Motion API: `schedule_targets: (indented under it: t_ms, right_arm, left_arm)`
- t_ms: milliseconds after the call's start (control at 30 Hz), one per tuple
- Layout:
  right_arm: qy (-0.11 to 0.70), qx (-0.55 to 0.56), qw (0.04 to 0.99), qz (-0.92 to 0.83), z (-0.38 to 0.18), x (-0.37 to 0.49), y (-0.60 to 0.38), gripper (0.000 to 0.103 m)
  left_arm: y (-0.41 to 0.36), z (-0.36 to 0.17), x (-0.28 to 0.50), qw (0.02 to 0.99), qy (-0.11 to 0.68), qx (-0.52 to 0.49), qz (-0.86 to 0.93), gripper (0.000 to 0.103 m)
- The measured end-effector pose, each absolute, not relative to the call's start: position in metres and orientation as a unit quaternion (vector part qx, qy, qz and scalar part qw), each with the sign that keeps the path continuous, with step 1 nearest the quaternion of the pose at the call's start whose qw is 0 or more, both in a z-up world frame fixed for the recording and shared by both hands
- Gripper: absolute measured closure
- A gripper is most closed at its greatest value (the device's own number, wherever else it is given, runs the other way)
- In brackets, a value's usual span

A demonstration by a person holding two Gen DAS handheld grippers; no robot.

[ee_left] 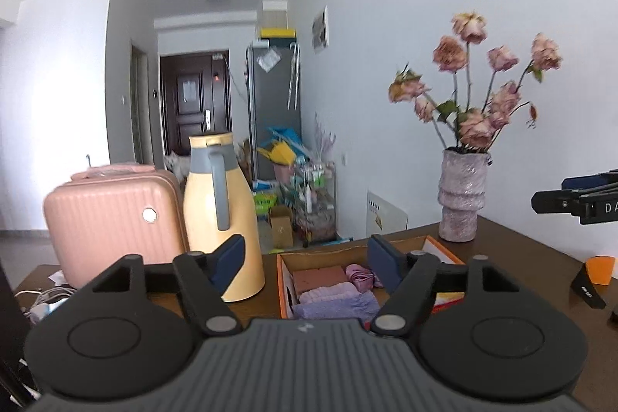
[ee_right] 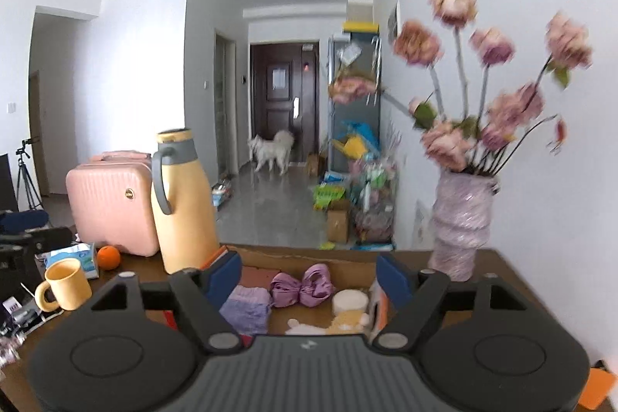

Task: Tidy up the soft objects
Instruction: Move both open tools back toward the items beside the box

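An open cardboard box (ee_left: 283, 290) with an orange rim stands on the brown table (ee_left: 533, 257). In it lie folded purple towels (ee_left: 334, 300), a brownish-pink folded cloth (ee_left: 318, 277) and a purple satin bow (ee_left: 361, 275). My left gripper (ee_left: 307, 257) hangs above the box's near side, open, with nothing between its blue pads. The right wrist view shows the same box (ee_right: 355, 271) with the towels (ee_right: 247, 311), the bow (ee_right: 301, 286), a white round piece (ee_right: 349, 300) and a yellow-and-white plush (ee_right: 340, 321). My right gripper (ee_right: 309, 275) is also open and holds nothing.
A yellow thermos jug (ee_left: 220, 215) and a pink suitcase (ee_left: 112, 222) stand left of the box. A vase of dried flowers (ee_left: 461, 199) stands at the back right by the wall. A yellow mug (ee_right: 65, 282) and an orange (ee_right: 108, 256) sit at far left.
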State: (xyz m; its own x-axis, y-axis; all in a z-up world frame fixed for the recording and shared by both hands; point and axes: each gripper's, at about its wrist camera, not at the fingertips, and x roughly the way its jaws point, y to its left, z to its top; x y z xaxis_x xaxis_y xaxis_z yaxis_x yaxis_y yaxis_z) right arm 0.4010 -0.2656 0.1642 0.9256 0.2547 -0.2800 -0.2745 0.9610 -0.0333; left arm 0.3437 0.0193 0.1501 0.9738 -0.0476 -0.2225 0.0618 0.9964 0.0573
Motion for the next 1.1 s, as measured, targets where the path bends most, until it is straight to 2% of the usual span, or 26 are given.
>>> schedule_targets:
  t_ms: [133,300,700,867,1100]
  right_arm:
    - [0.108,-0.044,0.984,0.133,0.143,0.349,-0.274,0.019]
    - [0.116,-0.031,0.983,0.141,0.108,0.302,-0.281,0.019]
    - [0.153,-0.003,0.980,0.128,0.017,0.187,-0.292,0.018]
    - [0.187,0.003,0.973,0.133,-0.003,0.177,-0.294,0.017]
    - [0.198,0.008,0.972,0.124,-0.007,0.208,-0.294,0.019]
  left_arm:
    - [0.009,0.134,0.298,0.995,0.091,0.032,-0.034,0.020]
    - [0.001,0.092,0.258,0.990,0.133,0.016,-0.047,0.020]
    - [-0.003,0.022,0.153,0.985,0.172,-0.024,-0.024,0.020]
    - [-0.012,0.009,0.151,0.979,0.197,-0.019,-0.049,0.020]
    - [-0.014,0.003,0.194,0.974,0.216,-0.025,-0.056,0.021]
